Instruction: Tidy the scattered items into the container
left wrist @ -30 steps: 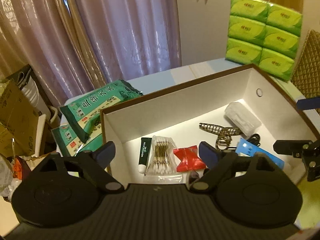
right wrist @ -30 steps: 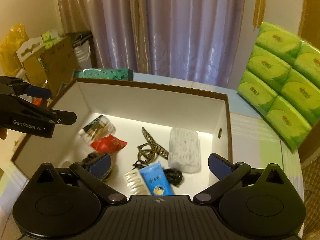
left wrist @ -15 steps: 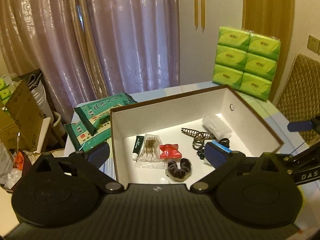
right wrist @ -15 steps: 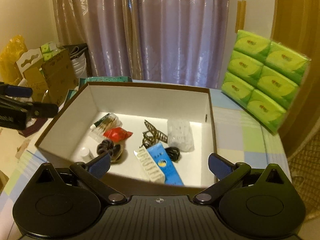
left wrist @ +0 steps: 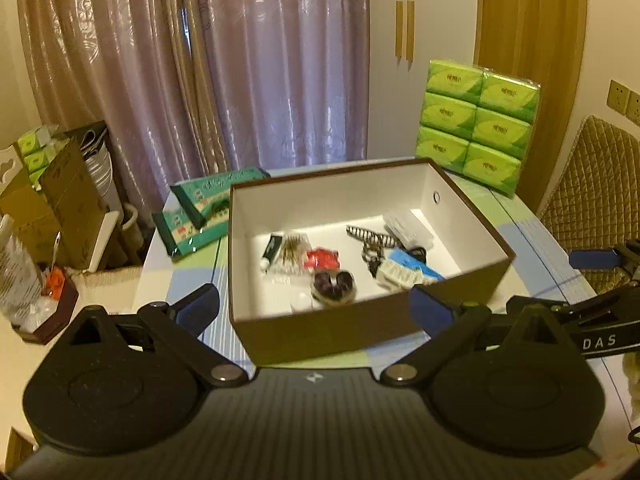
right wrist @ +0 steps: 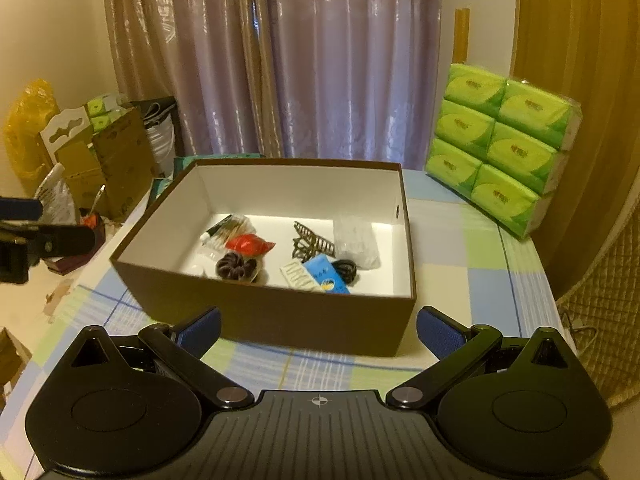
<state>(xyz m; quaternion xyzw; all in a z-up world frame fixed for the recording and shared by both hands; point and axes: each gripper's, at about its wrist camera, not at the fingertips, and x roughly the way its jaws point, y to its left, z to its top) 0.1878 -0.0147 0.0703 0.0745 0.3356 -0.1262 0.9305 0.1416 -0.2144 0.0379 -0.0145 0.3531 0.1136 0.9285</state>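
On the checked tablecloth, your brown white-lined cardboard box (right wrist: pixel 256 322) holds the small items. Left gripper (left wrist: pixel 316 306) and right gripper (right wrist: pixel 318 326) gape wide, empty. Looks finished; scan for stragglers.

Blurred inside the brown box (left wrist: pixel 360 322): print on the blue tube (left wrist: pixel 416 266); small white item near its front wall unidentifiable.

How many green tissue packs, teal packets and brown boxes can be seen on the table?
green tissue packs: 6
teal packets: 2
brown box: 1
Total: 9
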